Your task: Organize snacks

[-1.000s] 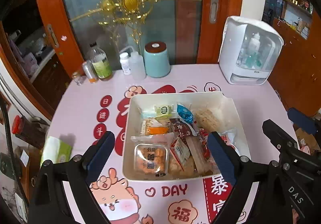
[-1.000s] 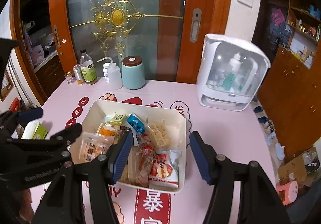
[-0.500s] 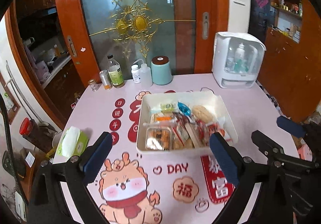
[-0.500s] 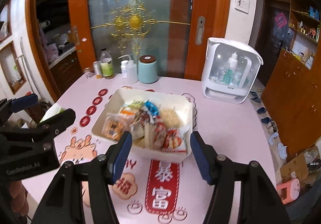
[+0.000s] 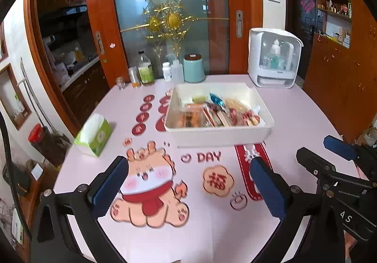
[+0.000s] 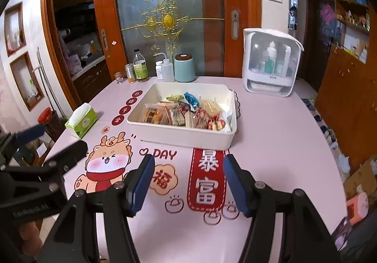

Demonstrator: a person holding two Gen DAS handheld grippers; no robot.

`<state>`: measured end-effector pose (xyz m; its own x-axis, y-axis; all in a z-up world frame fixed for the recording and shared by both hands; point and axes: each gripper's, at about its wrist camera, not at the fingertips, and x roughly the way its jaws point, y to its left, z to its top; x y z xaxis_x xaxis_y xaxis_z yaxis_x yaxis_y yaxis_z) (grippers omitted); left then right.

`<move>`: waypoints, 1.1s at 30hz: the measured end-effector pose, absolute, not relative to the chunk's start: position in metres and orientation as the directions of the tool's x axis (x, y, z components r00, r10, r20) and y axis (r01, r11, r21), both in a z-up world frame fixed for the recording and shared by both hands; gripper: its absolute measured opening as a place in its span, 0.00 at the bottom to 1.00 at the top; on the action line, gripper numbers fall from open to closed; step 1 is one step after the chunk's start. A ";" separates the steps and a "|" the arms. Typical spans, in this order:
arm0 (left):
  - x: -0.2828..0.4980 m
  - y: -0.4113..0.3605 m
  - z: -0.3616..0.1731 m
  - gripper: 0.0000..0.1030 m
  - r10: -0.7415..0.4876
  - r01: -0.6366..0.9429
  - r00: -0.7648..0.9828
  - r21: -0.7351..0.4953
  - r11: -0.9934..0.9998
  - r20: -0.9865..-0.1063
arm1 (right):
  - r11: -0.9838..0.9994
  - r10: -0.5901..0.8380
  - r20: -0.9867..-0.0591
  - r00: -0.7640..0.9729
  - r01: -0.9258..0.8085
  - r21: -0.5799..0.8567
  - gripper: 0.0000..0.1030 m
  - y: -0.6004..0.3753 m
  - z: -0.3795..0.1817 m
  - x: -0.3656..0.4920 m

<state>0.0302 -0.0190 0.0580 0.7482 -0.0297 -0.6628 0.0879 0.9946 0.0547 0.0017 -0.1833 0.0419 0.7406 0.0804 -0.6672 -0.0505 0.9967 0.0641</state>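
On the pink table (image 5: 294, 107) in front of me stands a white tray (image 5: 221, 133), and all the snacks (image 5: 216, 113) lie inside it in a mixed heap. Among them I can see a blue wrapped sweet (image 6: 191, 99), a clear box of orange biscuits (image 6: 153, 115) and some red packets (image 6: 212, 121). None of the snacks lies outside the tray, as far as I can see.

I hold my left gripper (image 5: 188, 184) above the near part of the table, over the cartoon dragon print (image 5: 148, 188). Its two blue pads are wide apart and nothing is between them. My right gripper (image 6: 188, 184) is above the red banner print (image 6: 206, 178), also on the near side of the tray and apart from it. Its pads are spread too, though less wide than the left ones, and it holds nothing. Neither gripper touches the tray.

To the left of the tray, near the table edge, lies a green tissue box (image 5: 94, 134) with white tissue coming out. Behind the tray, against the glass door (image 6: 169, 15), stand a teal jar (image 6: 185, 68) with a brown lid, a white squeeze bottle (image 6: 167, 69), a small white pill bottle (image 6: 159, 70) and a glass bottle (image 6: 140, 67) with a green label. At the far right corner of the table stands a white cabinet (image 6: 271, 62) with a clear front, with bottles inside it.
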 end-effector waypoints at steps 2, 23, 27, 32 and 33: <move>0.020 -0.021 0.049 0.99 -0.047 0.095 0.735 0.035 0.995 -0.676 | 0.997 0.068 -0.662 0.746 -0.028 0.070 0.60 -0.186 0.034 -0.010; -0.032 -0.018 0.008 0.99 -0.037 0.081 0.743 0.034 0.996 -0.669 | 0.990 0.005 -0.684 0.729 0.092 0.106 0.61 -0.181 -0.006 -0.069; -0.030 -0.013 0.002 0.99 -0.033 0.066 0.729 0.021 0.998 -0.684 | 0.991 -0.003 -0.682 0.732 0.092 0.095 0.62 -0.178 -0.009 -0.071; -0.027 -0.010 -0.002 0.99 -0.031 0.058 0.712 0.015 0.998 -0.701 | 0.992 -0.020 -0.669 0.743 0.098 0.079 0.62 -0.176 -0.007 -0.073; -0.027 -0.010 -0.003 0.99 -0.028 0.059 0.710 0.020 0.998 -0.704 | 0.992 -0.022 -0.667 0.745 0.100 0.080 0.62 -0.177 -0.006 -0.073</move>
